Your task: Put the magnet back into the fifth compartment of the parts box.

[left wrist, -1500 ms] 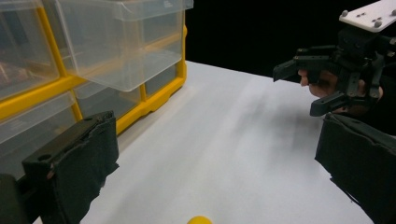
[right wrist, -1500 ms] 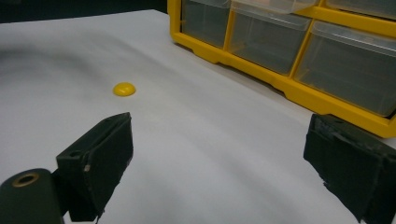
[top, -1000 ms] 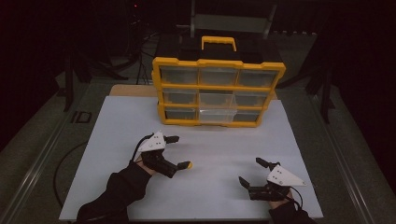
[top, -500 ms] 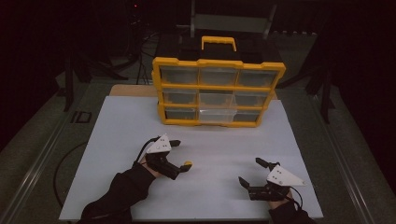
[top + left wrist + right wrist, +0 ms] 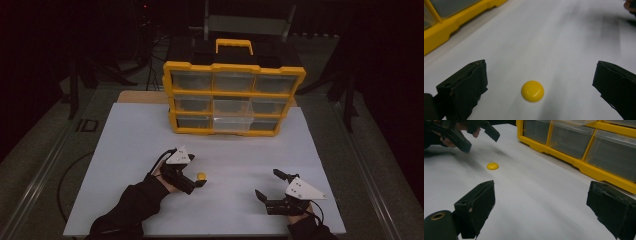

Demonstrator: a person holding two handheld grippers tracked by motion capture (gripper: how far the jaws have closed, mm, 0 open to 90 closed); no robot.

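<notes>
A small yellow dome-shaped piece (image 5: pixel 201 176) lies on the white board (image 5: pixel 125 145). My left gripper (image 5: pixel 196 171) is open and low over the board, its jaws standing either side of the dome without touching it. In the left gripper view the dome (image 5: pixel 532 91) sits between the left gripper's (image 5: pixel 540 71) two black jaws. My right gripper (image 5: pixel 266 183) rests open near the front right of the board, holding nothing. The right gripper view looks past the right gripper (image 5: pixel 541 187) to the dome (image 5: pixel 492 166) and the left gripper (image 5: pixel 481 142) beyond it.
A yellow drawer organizer (image 5: pixel 232 100) with clear drawers and a carry handle stands at the back of the board. It shows as the organizer's yellow base (image 5: pixel 446 22) at top left and as the organizer's drawers (image 5: pixel 574 145). Dark floor and cables surround the table.
My left gripper has crept forward to the right, so the yellow dome now lies between its open jaws. The right gripper has stayed put.
</notes>
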